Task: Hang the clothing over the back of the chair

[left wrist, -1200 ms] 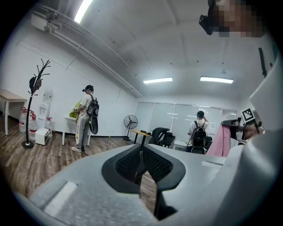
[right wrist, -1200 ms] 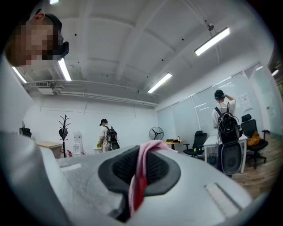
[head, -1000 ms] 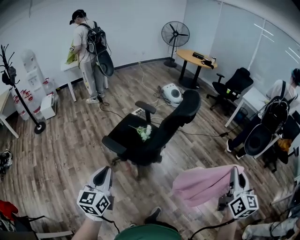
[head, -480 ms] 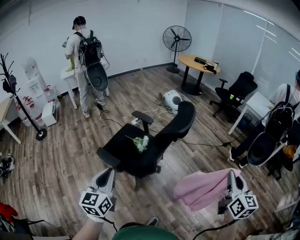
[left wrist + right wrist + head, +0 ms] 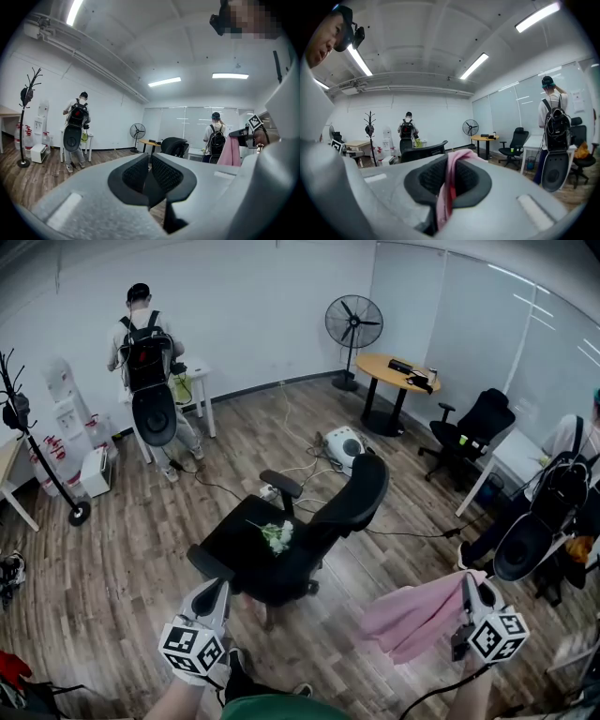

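A black office chair (image 5: 281, 549) stands mid-floor, its backrest (image 5: 354, 495) toward the right, and a small white flower bunch (image 5: 277, 535) lies on its seat. My right gripper (image 5: 469, 589) is at the lower right, shut on a pink garment (image 5: 417, 615) that hangs to its left, apart from the chair. In the right gripper view the pink cloth (image 5: 449, 185) is pinched between the pads, with the chair (image 5: 424, 152) beyond. My left gripper (image 5: 216, 587) is just in front of the seat, shut and holding nothing. The left gripper view shows the chair (image 5: 174, 146) and the garment (image 5: 230, 151).
A person with a backpack (image 5: 145, 371) stands at a white table at the back left. A coat stand (image 5: 37, 446), a fan (image 5: 352, 322), a round table (image 5: 398, 371), another black chair (image 5: 473, 423), a white floor device (image 5: 345, 444), cables and a person (image 5: 553, 502) surround the chair.
Both grippers have travelled across the room with the garment still held, so the chair sits lower and further left in the head view. The person at the back has stepped left.
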